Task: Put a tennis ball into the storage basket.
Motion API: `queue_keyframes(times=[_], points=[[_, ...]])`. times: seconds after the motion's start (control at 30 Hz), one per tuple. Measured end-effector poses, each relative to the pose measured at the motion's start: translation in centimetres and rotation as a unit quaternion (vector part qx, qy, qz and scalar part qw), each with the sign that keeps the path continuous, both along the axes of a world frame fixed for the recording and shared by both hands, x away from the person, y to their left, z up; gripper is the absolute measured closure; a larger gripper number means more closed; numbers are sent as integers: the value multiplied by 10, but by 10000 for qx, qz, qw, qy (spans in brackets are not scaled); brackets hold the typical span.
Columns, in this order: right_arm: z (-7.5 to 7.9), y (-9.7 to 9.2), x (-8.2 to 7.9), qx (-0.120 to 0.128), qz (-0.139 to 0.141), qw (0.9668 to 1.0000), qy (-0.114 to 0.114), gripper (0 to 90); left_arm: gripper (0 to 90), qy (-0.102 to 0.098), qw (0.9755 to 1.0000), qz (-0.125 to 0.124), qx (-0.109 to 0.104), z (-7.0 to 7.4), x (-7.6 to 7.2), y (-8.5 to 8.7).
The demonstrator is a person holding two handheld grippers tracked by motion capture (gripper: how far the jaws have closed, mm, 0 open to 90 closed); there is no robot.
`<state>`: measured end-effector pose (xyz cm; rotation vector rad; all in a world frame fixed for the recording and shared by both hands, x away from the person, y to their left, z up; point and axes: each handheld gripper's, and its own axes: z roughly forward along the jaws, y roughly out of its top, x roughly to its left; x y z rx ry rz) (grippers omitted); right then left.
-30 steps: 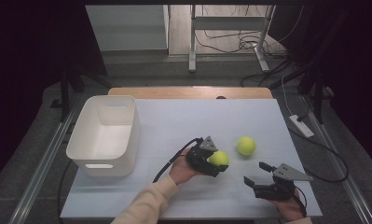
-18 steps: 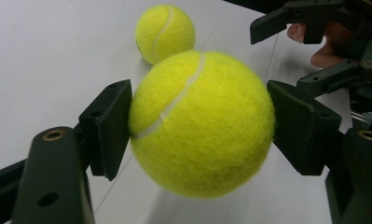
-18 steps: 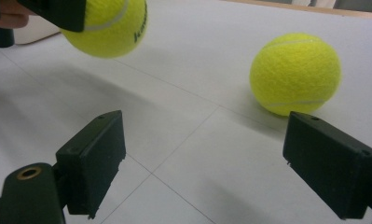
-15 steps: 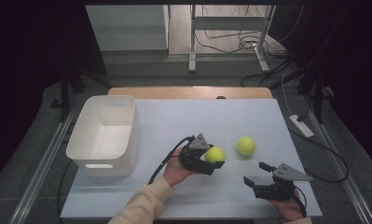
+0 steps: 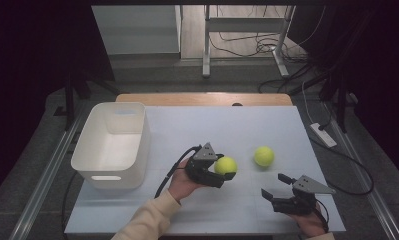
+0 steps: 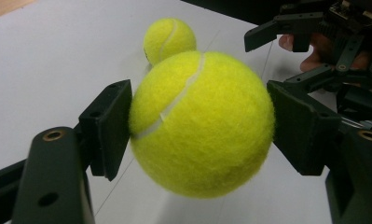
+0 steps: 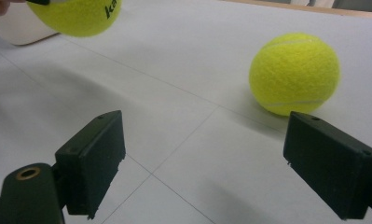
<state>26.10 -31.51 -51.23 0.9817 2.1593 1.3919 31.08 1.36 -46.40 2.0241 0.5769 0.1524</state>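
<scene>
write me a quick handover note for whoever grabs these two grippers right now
Left gripper: shut on one tennis ball, held clear of the table.
Right gripper: open, nothing between its jaws, low over the table's near right.
Second tennis ball: lying on the table, untouched.
White bin: at the left, nothing in it.
Likely left: both balls into the bin.

Left tool [image 5: 226,169] carried held ball [image 5: 225,165] leftward, toward bin [image 5: 94,155].
</scene>
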Motion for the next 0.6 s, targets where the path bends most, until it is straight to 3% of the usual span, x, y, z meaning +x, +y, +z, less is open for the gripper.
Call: queue_keyframes(times=[0.6], points=[[0, 0, 0, 13, 15, 10000, 8, 127, 273, -174, 9995, 66, -271, 14, -3, 16]])
